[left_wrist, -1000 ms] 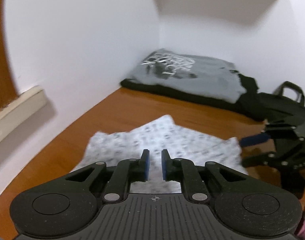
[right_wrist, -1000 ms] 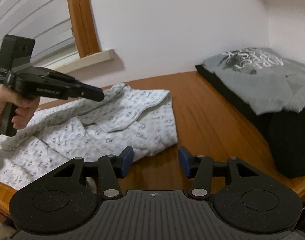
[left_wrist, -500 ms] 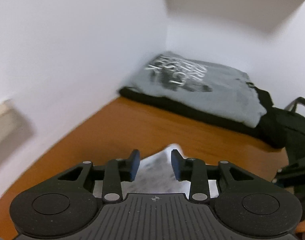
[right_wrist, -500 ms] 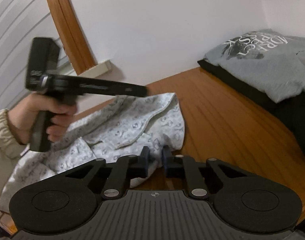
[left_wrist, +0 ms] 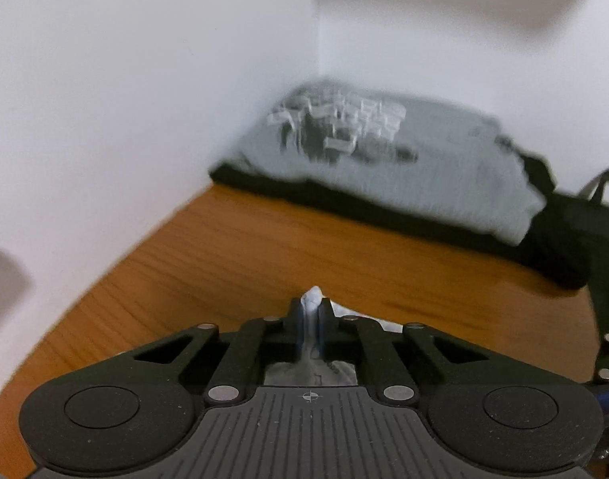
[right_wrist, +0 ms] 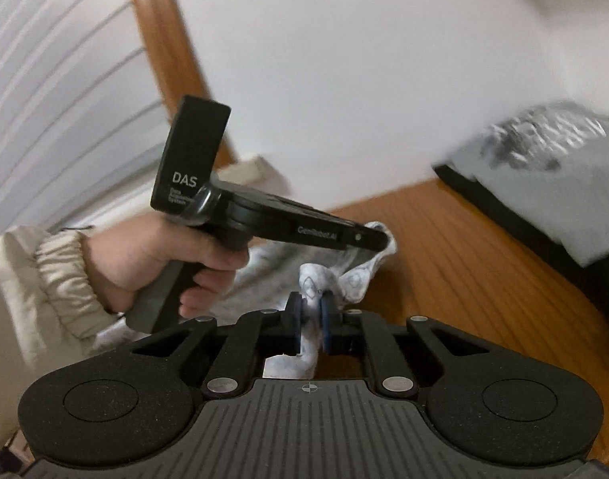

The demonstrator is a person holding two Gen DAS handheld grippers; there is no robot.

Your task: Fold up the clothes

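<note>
Fingers of the left gripper (left_wrist: 311, 315) are pinched on a small peak of the white patterned garment (right_wrist: 336, 279), with only a tip of cloth standing above the pads, so that thin bite looks to me like the likeliest thing to slip if the cloth is pulled taut. Seen from the right wrist view, the person's hand (right_wrist: 153, 263) holds that left gripper (right_wrist: 378, 241) by its handle, its tip buried in a corner of the same garment. To the right of it, the right gripper (right_wrist: 310, 311) is also closed on a bunched fold, and the rest of the garment sags beneath both tools over the wooden table (left_wrist: 264, 247). Because the two pinch points sit close together, the loose cloth could twist or drag crooked when carried over. Farther right lies a grey printed shirt (left_wrist: 384, 151) on a black garment (left_wrist: 504, 247); a wide swing could catch that pile
</note>
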